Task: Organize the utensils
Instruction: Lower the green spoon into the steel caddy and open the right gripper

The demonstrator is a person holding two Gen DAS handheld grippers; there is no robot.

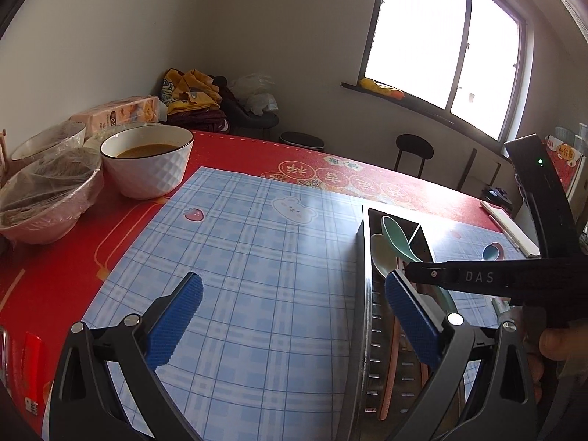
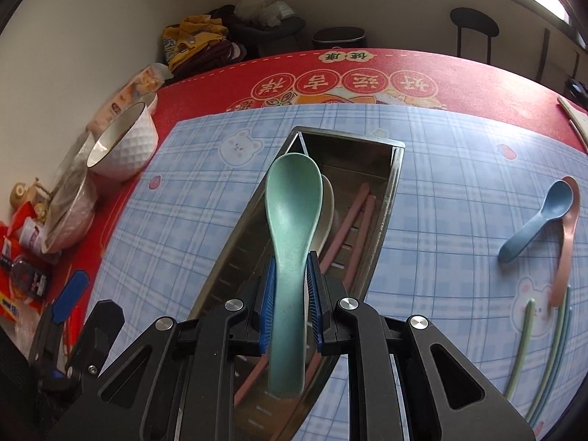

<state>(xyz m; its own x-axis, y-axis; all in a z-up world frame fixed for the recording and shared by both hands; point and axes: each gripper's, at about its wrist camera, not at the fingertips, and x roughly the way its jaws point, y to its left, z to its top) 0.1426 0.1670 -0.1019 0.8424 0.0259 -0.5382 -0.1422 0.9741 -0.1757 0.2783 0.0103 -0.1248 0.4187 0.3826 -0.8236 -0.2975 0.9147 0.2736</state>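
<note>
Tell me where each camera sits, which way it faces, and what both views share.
Left wrist: sits on the open left gripper, faces across the blue checked mat toward the window; the right gripper's arm and a hand show.
Right wrist: sits on the right gripper, looks down at the metal tray, shut on the green spoon.
Shared: tray, green spoon, white bowl, mat.

The green spoon [image 2: 292, 242] hides most of the cream spoon [image 2: 327, 213] behind it in the metal tray [image 2: 389, 191], whose near end runs under the right gripper [image 2: 292, 290]. In the left wrist view, that gripper's black arm crosses the tray, covering the spoons' handles. Beside the tray, green chopsticks [image 2: 520, 345] are cut off by the fisheye edge.
</note>
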